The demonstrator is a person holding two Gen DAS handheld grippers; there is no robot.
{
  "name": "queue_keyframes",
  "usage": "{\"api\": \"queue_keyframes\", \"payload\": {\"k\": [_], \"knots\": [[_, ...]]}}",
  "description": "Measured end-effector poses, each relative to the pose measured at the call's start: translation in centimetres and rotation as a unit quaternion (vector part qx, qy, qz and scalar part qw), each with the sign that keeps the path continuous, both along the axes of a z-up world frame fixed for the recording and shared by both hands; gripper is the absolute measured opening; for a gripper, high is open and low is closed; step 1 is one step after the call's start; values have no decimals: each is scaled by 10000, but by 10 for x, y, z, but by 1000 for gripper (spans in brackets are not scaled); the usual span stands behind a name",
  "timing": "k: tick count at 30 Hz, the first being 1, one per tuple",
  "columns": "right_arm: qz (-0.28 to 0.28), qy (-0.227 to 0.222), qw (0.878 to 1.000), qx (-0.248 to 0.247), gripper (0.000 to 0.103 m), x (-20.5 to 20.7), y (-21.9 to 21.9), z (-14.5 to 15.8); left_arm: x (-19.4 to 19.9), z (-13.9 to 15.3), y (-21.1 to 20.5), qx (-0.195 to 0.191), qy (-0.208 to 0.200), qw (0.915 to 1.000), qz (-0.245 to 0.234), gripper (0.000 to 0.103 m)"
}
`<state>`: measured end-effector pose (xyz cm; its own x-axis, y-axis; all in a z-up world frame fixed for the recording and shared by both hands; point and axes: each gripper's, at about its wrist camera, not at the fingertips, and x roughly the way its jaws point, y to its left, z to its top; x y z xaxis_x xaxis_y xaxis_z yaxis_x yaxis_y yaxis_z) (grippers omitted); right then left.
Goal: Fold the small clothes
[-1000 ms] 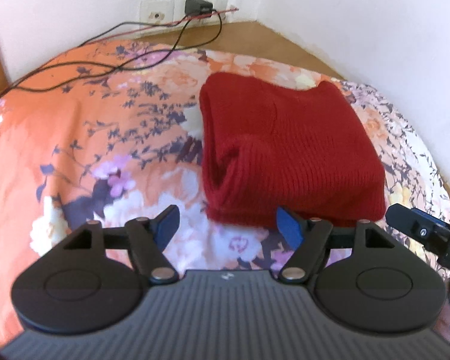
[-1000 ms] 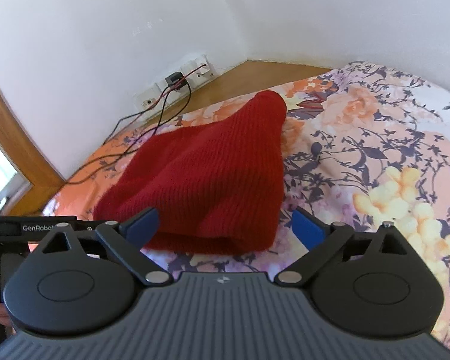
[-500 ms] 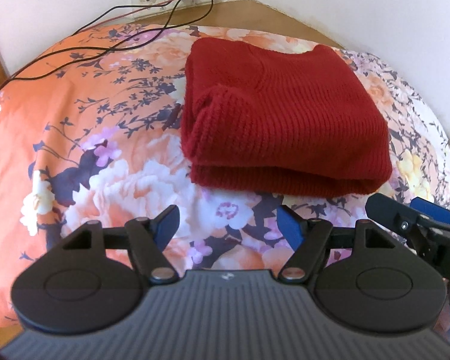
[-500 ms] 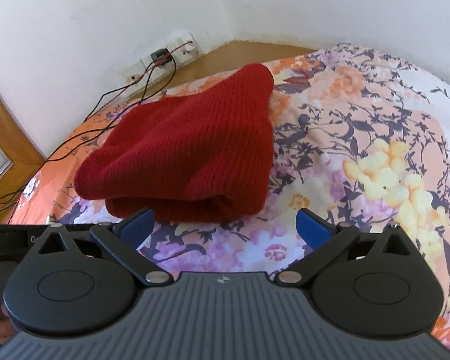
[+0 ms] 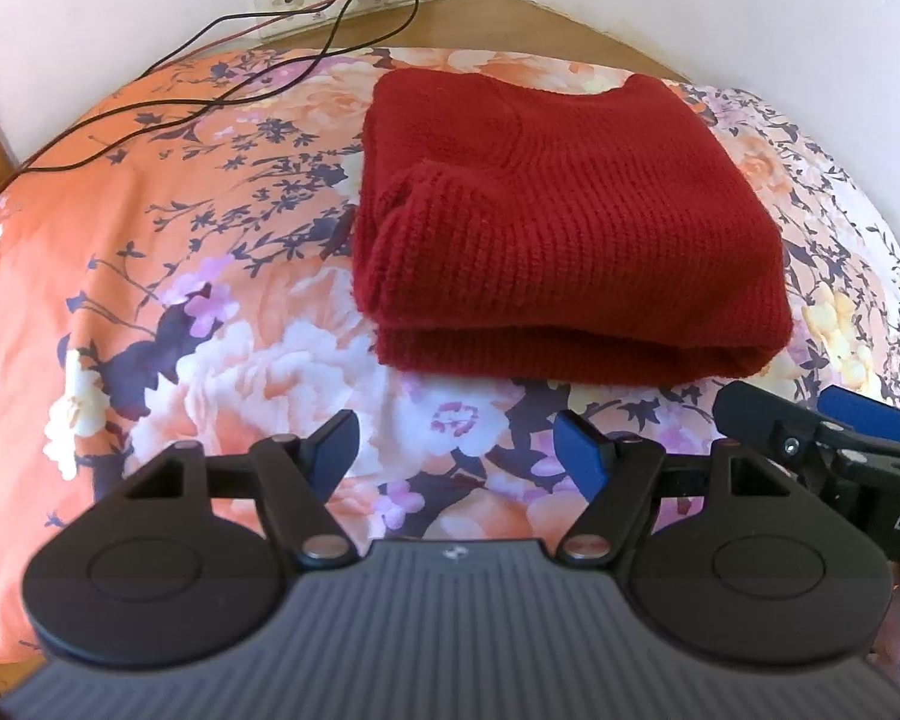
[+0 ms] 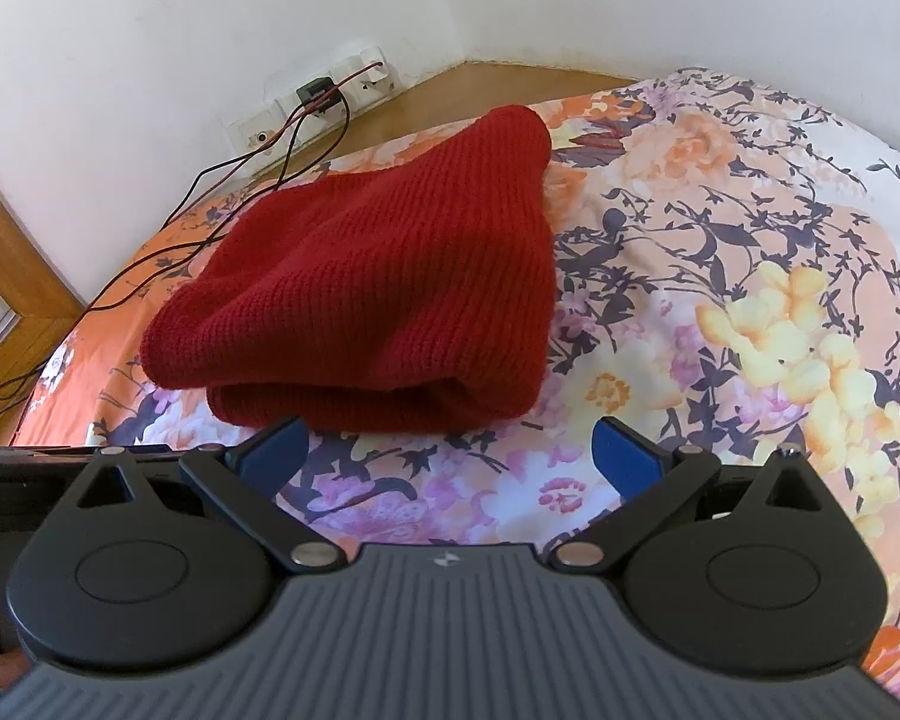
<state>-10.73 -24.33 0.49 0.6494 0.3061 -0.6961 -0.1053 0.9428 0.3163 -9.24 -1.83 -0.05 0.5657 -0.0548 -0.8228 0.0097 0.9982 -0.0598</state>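
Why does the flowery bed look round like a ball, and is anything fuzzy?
Left wrist view: the fisheye lens bends the floral bedsheet into a dome; the folded red knitted sweater is sharp, its ribs clear. Right wrist view: the same bending curves the white wall; soft daylight, no glare, no blur.

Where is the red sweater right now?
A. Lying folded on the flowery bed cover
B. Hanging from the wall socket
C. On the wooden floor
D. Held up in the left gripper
A: the red sweater lies folded on the flowery bed cover, and both the left gripper and the right gripper are open and empty.
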Motion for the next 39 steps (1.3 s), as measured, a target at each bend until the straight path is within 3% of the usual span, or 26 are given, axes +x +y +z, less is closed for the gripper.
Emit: {"api": "queue_keyframes", "payload": {"k": [39], "knots": [[91, -25, 9999, -50, 103, 2, 2, 0, 0, 2, -2, 35, -80, 9999, -67, 73]]}}
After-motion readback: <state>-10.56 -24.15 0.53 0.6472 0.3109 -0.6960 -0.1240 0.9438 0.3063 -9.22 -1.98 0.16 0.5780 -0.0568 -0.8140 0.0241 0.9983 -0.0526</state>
